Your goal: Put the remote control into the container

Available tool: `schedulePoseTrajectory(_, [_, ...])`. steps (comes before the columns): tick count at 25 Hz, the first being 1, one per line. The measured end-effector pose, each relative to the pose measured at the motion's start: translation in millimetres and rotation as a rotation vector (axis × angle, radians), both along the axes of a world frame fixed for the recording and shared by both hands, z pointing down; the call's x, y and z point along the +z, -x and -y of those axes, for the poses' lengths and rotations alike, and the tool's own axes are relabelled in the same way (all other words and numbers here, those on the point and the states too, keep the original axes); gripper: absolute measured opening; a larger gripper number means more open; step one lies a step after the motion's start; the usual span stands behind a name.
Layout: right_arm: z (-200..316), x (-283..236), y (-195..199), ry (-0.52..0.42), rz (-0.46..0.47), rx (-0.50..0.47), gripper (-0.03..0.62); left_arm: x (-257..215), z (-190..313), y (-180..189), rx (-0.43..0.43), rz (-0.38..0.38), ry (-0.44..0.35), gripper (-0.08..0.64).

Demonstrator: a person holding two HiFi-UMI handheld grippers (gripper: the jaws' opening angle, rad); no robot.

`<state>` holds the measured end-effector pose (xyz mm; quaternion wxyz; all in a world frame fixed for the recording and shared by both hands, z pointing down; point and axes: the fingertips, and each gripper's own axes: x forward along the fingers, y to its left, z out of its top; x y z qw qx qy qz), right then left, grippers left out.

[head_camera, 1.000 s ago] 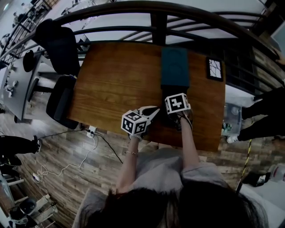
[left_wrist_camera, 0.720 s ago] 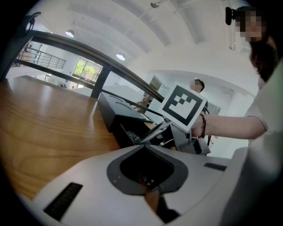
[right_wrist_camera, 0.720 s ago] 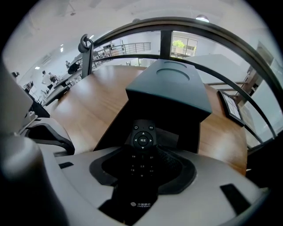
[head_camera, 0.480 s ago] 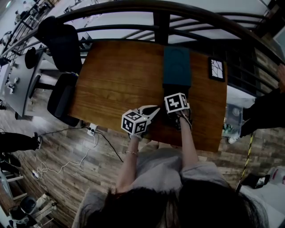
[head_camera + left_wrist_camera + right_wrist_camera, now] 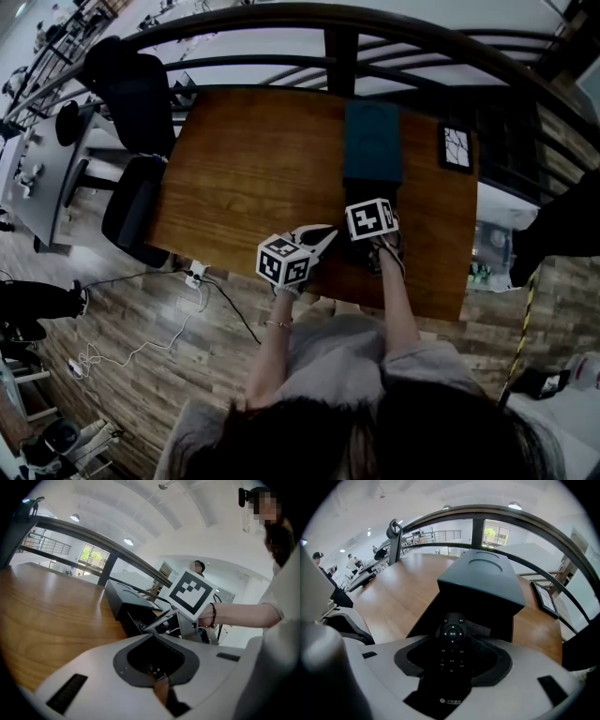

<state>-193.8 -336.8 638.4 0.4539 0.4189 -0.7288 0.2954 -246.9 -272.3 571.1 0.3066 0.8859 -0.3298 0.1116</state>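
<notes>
A black remote control (image 5: pixel 451 648) lies lengthwise between the jaws of my right gripper (image 5: pixel 452 637), which is shut on it, its button end pointing forward. Just ahead stands the dark teal container (image 5: pixel 483 581), its open dark front facing the remote's tip. From the head view the container (image 5: pixel 372 141) rests on the wooden table (image 5: pixel 253 169), with the right gripper (image 5: pixel 371 194) at its near end. My left gripper (image 5: pixel 319 234) hovers by the table's front edge, left of the right one. In its own view the left gripper (image 5: pixel 157 667) has its jaws together and holds nothing.
A framed black-and-white picture (image 5: pixel 457 147) lies on the table to the right of the container. A dark metal railing (image 5: pixel 337 47) curves behind the table. A black office chair (image 5: pixel 131 202) stands at the table's left end. A person's dark leg (image 5: pixel 562 234) shows at the right.
Both grippers have stayed almost where they were. The person's leg at the right has shifted further toward the frame's edge.
</notes>
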Motion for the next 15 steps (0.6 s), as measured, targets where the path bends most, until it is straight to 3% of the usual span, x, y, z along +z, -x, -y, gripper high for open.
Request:
schedulePoseTrajectory(4, [0, -8, -5, -0.026, -0.02, -0.007, 0.206, -3, 1, -1, 0.0, -0.005, -0.01, 0.003])
schedulePoseTrajectory(10, [-1, -20, -3, -0.097, 0.021, -0.056, 0.205, -8, 0, -5, 0.01, -0.011, -0.022, 0.003])
schedulePoseTrajectory(15, [-14, -33, 2, -0.145, 0.133, -0.103, 0.204, -11, -3, -13, 0.025, -0.014, -0.034, 0.003])
